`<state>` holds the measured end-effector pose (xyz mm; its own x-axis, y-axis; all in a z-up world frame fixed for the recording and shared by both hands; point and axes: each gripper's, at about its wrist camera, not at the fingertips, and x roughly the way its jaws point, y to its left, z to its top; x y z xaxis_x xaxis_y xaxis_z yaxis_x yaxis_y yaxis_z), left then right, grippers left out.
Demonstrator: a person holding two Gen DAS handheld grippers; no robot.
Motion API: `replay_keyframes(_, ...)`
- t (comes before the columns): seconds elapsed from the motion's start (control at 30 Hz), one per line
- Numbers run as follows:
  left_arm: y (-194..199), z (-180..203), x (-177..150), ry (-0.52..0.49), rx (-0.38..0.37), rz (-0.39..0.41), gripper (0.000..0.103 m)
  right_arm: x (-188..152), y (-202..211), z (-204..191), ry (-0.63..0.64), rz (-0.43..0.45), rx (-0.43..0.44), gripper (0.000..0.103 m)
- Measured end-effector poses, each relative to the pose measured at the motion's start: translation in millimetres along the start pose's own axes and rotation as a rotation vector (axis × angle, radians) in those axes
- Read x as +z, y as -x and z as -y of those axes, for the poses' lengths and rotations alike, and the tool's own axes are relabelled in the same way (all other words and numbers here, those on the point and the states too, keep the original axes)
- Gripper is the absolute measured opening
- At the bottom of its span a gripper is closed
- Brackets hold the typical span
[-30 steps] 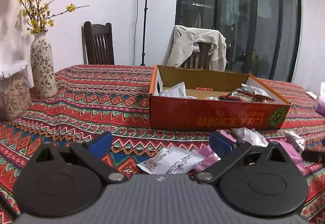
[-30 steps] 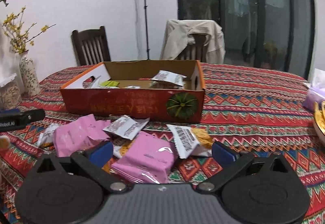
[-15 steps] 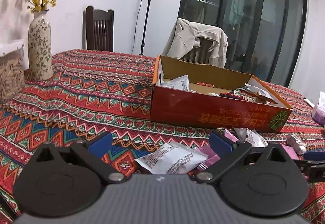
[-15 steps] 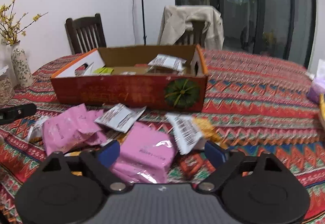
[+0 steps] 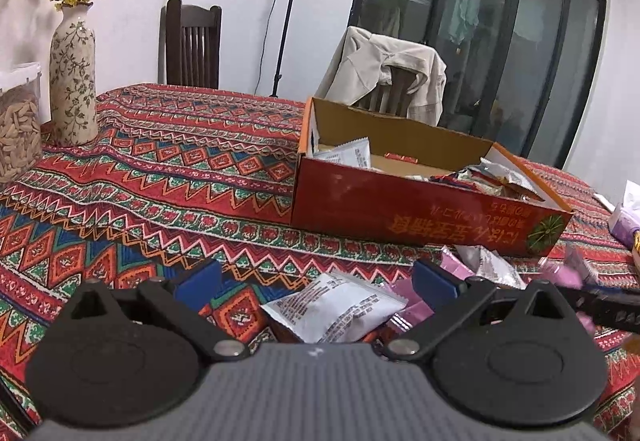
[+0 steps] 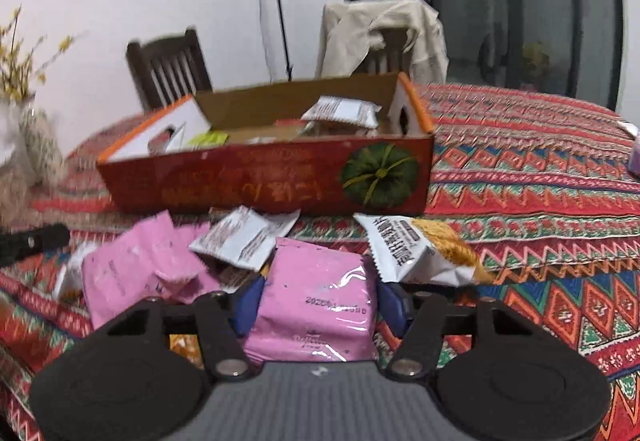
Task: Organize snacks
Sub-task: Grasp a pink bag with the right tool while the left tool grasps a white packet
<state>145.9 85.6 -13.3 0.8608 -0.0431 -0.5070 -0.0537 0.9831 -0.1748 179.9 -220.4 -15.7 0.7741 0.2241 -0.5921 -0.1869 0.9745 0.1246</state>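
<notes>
The pink packet [image 6: 316, 305], low centre, is pinched by the right gripper [image 6: 318, 303]; the slick film could be squeezed out. The left gripper [image 5: 316, 279] is held open.

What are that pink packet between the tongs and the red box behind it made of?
The pink packet looks like thin glossy plastic film: it shows bright glare streaks, creases and a printed date. The red box seems to be printed cardboard: matte red outside, plain brown inside walls with folded end flaps. The right gripper has closed on the packet.
</notes>
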Motion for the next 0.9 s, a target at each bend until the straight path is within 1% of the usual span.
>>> replay_keyframes(0.13,4,0,0,0.007,0.027,0.024,0.103,-4,13,-3,0.017,0.100,0.022,0.060)
replay_keyframes(0.23,6,3,2,-0.009,0.056,0.006,0.103,-3,17,-6,0.036,0.122,0.032,0.060)
replay_keyframes(0.3,8,7,3,-0.025,0.075,-0.001,0.103,-5,19,-9,0.052,0.139,0.024,0.060)
replay_keyframes(0.37,12,8,4,-0.023,0.097,-0.005,0.103,-6,23,-13,0.077,0.168,0.009,0.060)
replay_keyframes(0.47,18,7,4,-0.017,0.131,-0.017,0.103,-8,27,-15,0.102,0.195,0.017,0.060)
replay_keyframes(0.53,17,8,4,-0.035,0.173,-0.045,0.103,-8,29,-16,0.109,0.201,0.017,0.060)
replay_keyframes(0.6,13,9,1,-0.051,0.199,-0.091,0.103,-7,29,-15,0.102,0.201,0.015,0.060)
replay_keyframes(0.73,3,16,-4,-0.065,0.205,-0.135,0.103,-7,29,-10,0.075,0.195,0.021,0.060)
replay_keyframes(0.9,-24,34,-8,-0.168,0.269,-0.202,0.103,-8,31,-9,0.066,0.198,0.039,0.060)
